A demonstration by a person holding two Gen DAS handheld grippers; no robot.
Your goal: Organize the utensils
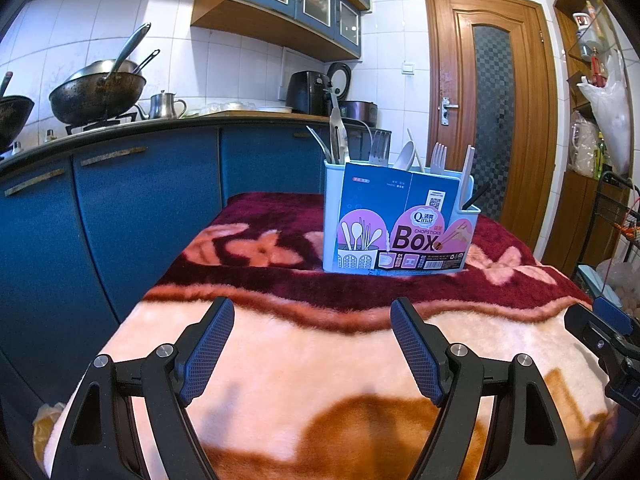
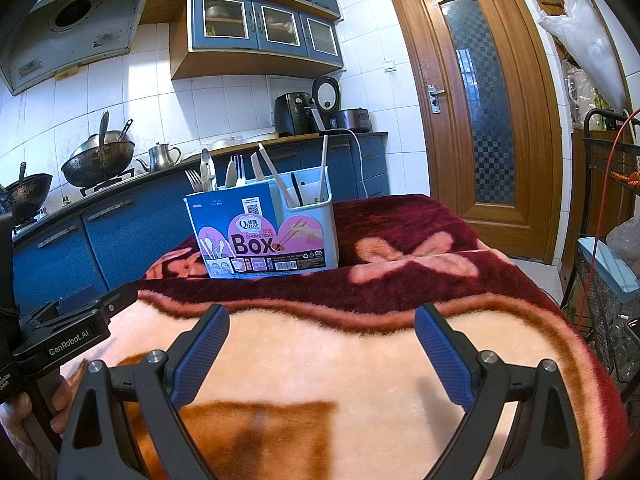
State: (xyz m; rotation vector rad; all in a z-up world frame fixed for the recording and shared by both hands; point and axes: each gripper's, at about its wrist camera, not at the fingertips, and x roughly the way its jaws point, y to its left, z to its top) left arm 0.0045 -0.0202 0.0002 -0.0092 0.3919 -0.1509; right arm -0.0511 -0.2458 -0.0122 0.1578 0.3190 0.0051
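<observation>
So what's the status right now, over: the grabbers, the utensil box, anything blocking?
Left gripper open, empty. Right gripper open, empty. Utensil box upright on the blanket, utensils standing inside. Nothing in the way.

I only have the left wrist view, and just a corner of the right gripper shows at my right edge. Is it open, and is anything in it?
Observer: The right gripper is open. Nothing is between its fingers; only the blanket lies under them.
Operator: How does my left gripper look from that side?
Observer: The left gripper sits at the left edge of the right wrist view, with a hand wrapped around its handle.
Operator: Is the holder centred for the right side?
Observer: No. In that view the utensil holder stands left of centre, far beyond the fingertips.
</observation>
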